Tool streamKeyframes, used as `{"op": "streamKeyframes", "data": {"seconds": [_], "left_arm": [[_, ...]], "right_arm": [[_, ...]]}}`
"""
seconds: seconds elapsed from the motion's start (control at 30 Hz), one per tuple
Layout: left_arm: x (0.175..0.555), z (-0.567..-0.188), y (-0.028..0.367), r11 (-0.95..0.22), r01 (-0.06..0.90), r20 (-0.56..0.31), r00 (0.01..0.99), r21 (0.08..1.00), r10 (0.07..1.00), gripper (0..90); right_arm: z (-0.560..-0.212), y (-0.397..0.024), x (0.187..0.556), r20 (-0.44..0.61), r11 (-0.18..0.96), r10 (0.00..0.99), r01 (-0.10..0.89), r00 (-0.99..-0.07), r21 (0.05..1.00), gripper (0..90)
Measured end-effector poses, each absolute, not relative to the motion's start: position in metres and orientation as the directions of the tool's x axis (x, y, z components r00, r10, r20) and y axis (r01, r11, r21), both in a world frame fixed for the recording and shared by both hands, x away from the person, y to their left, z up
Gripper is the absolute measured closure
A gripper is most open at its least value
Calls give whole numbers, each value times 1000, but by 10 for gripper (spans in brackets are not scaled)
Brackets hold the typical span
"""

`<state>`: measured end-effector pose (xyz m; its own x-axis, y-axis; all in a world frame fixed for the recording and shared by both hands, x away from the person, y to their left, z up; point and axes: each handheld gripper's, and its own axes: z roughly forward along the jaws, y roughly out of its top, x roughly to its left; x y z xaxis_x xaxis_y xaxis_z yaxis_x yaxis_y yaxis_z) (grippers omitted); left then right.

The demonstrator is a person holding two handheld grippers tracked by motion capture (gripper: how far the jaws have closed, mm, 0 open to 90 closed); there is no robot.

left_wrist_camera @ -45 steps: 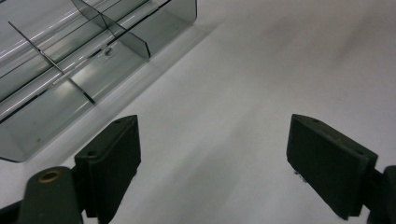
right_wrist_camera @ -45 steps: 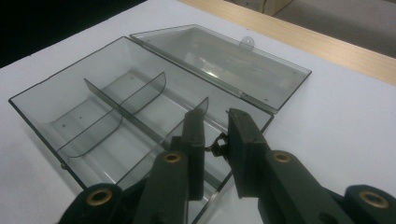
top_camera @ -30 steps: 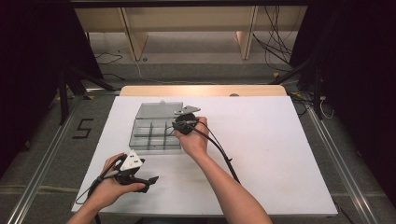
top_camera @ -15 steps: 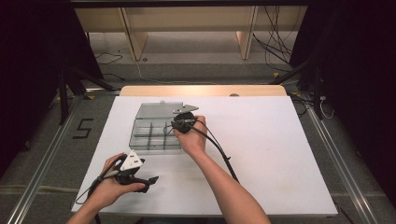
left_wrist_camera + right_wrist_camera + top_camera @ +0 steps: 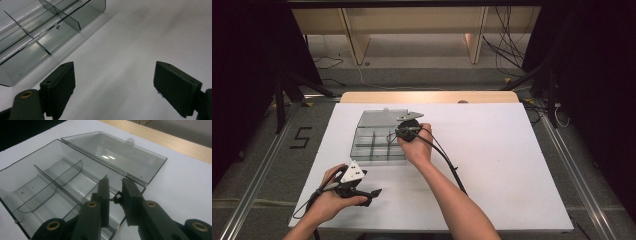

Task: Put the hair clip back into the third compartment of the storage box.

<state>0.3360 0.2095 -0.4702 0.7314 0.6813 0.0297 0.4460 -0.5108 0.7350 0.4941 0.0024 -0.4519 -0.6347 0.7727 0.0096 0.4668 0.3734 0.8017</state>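
- Little has moved since 1 second ago: the right gripper (image 5: 408, 131) stays over the box's (image 5: 377, 135) right end, shifted only slightly; the left gripper (image 5: 362, 190) stays low at the table's (image 5: 512, 165) near left.
- The box, clear grey with dividers, lies open on the white table, its lid (image 5: 117, 152) flat behind it.
- In the right gripper view, the right jaws are nearly together, pinching a small dark part (image 5: 116, 198) above the box's end compartment.
- The left gripper (image 5: 113, 87) has its jaws spread wide, holding nothing, just beside the box (image 5: 37, 37).
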Motion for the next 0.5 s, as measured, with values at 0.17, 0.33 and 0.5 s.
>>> {"op": "streamKeyframes", "data": {"seconds": [0.17, 0.33, 0.5], "left_arm": [[336, -470, 209, -510, 447, 26, 733, 735, 680, 175], [336, -471, 209, -510, 446, 29, 731, 736, 681, 175], [336, -471, 209, -509, 447, 27, 732, 736, 681, 175]], "right_arm": [[-453, 2, 496, 14, 371, 774, 472, -632, 800, 777], [-457, 3, 499, 17, 374, 772, 476, -635, 796, 776], [-458, 5, 501, 18, 381, 770, 483, -637, 788, 776]]}}
